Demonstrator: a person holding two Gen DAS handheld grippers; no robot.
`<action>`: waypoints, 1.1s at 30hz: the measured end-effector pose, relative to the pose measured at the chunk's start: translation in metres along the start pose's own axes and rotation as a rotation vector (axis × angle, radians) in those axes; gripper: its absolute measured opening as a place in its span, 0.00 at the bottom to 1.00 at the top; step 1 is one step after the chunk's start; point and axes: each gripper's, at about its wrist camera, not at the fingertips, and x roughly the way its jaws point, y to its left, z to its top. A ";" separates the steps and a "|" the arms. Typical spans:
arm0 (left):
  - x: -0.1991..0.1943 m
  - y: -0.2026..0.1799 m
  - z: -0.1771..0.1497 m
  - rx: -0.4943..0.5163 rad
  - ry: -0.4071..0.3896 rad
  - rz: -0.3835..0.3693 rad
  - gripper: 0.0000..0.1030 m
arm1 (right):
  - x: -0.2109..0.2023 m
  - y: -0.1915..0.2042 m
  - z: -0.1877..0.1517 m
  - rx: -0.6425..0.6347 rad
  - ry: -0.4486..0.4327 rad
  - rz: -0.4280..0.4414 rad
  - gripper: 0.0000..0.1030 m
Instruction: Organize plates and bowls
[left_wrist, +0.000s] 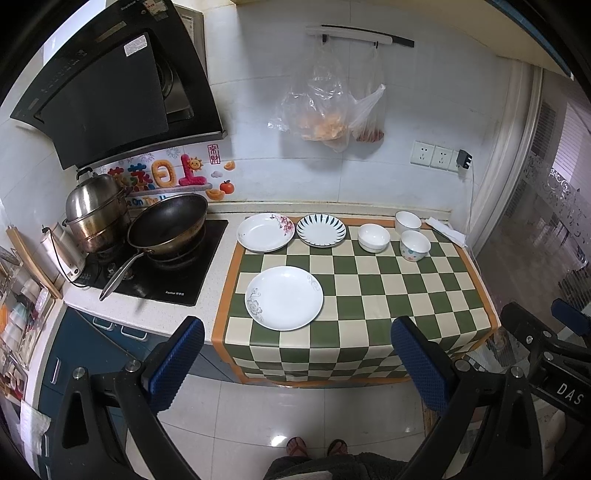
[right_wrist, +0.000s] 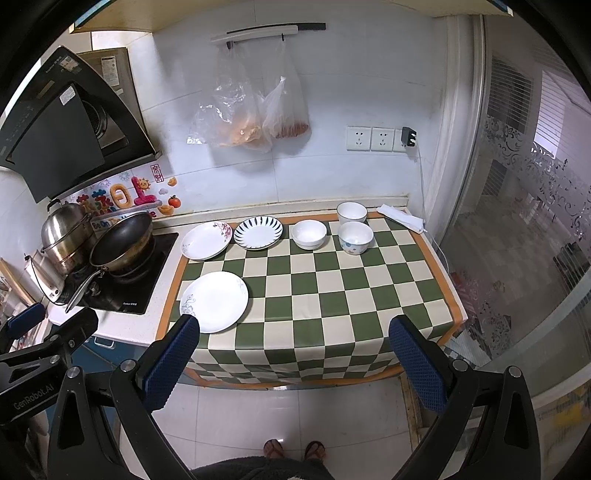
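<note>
Green-and-cream checkered cloth (left_wrist: 369, 288) with an orange border, white plates — one (left_wrist: 283, 297) with grey floral swirls, one (left_wrist: 265, 232) with pink blossoms, one (left_wrist: 321, 230) with dark blue radiating stripes — plus white bowls (left_wrist: 373, 237) and blue gripper pads (left_wrist: 177, 365).

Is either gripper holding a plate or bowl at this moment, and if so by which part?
Nothing is held. The left gripper and right gripper are both open and empty, back from the counter; the plates and bowls sit untouched on the checkered cloth.
</note>
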 end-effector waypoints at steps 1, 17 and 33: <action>0.000 0.000 0.000 0.000 0.000 0.000 1.00 | 0.000 0.000 0.000 0.001 0.000 0.001 1.00; -0.021 0.007 -0.016 0.000 -0.003 0.009 1.00 | -0.002 0.002 0.006 0.002 -0.006 0.014 1.00; 0.087 0.068 0.008 -0.036 0.034 0.066 1.00 | 0.140 0.030 0.005 0.093 0.135 0.146 1.00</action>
